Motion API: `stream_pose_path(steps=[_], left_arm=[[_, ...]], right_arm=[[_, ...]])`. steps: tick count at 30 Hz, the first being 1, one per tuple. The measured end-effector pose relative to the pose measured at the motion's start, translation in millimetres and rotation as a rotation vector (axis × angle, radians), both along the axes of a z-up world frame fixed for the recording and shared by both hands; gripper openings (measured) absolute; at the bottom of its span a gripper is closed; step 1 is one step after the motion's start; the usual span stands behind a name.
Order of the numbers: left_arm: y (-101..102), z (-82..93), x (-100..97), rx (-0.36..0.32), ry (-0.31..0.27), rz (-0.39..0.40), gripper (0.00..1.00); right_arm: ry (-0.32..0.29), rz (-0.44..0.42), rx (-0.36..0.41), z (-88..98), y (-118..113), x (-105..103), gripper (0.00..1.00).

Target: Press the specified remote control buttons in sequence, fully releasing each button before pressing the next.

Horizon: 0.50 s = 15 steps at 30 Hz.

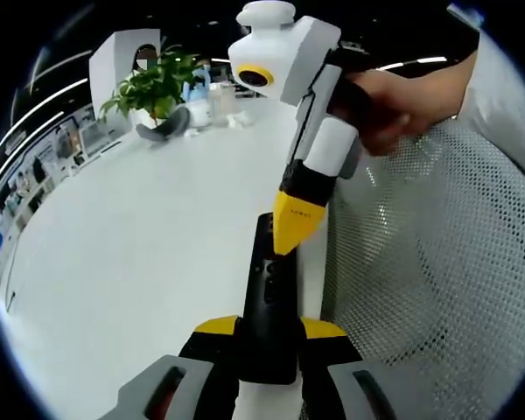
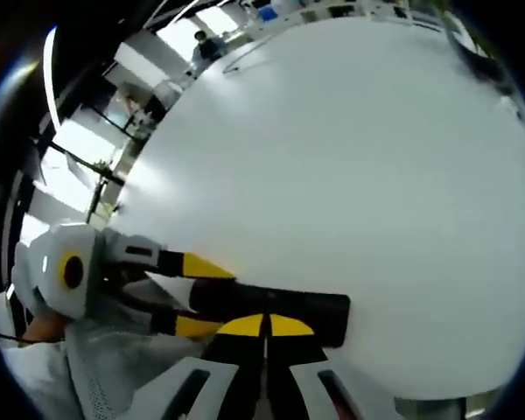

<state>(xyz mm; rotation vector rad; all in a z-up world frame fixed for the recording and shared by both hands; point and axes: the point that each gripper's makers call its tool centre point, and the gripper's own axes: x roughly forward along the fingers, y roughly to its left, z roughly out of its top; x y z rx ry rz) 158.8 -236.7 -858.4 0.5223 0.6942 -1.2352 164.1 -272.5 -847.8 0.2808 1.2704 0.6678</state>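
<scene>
Gripping a black remote control (image 1: 267, 302) by its near end, the left gripper (image 1: 269, 337) holds it out over the near edge of a white tabletop (image 1: 131, 254) in the left gripper view — a steadying hold, by the look of it, that keeps the button face up and reachable. The right gripper (image 1: 290, 236), held in a person's hand (image 1: 381, 109), comes down from the upper right with its yellow jaw tips drawn together into one point resting on the remote's upper face, apparently mid-press. The remote is long, slim and dark; its buttons are too small to tell apart. A white mesh chair back (image 1: 420, 262) stands beside the tabletop's edge, and a potted plant (image 1: 157, 83) sits at the far edge.

In the right gripper view, the same remote control (image 2: 271, 311) lies crosswise just beyond the right gripper (image 2: 264, 325), whose yellow tips sit clenched against each other — touching the remote's long side rather than clasping it. The left gripper (image 2: 188, 293) enters from the left, one yellow jaw on either side of the remote's end, clamped on it. The tabletop (image 2: 350, 166) stretches away white and bare.
</scene>
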Motion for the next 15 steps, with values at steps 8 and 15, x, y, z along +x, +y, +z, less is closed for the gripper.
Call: stream_pose_path(steps=[8, 15], left_arm=[[-0.1, -0.3, 0.5, 0.000, 0.000, -0.001, 0.25], [-0.3, -0.6, 0.8, -0.001, 0.000, 0.000, 0.25]], right_arm=[[0.107, -0.086, 0.163, 8.8, 4.9, -2.2, 0.00], [0.118, -0.123, 0.141, 5.0, -4.4, -1.5, 0.00]])
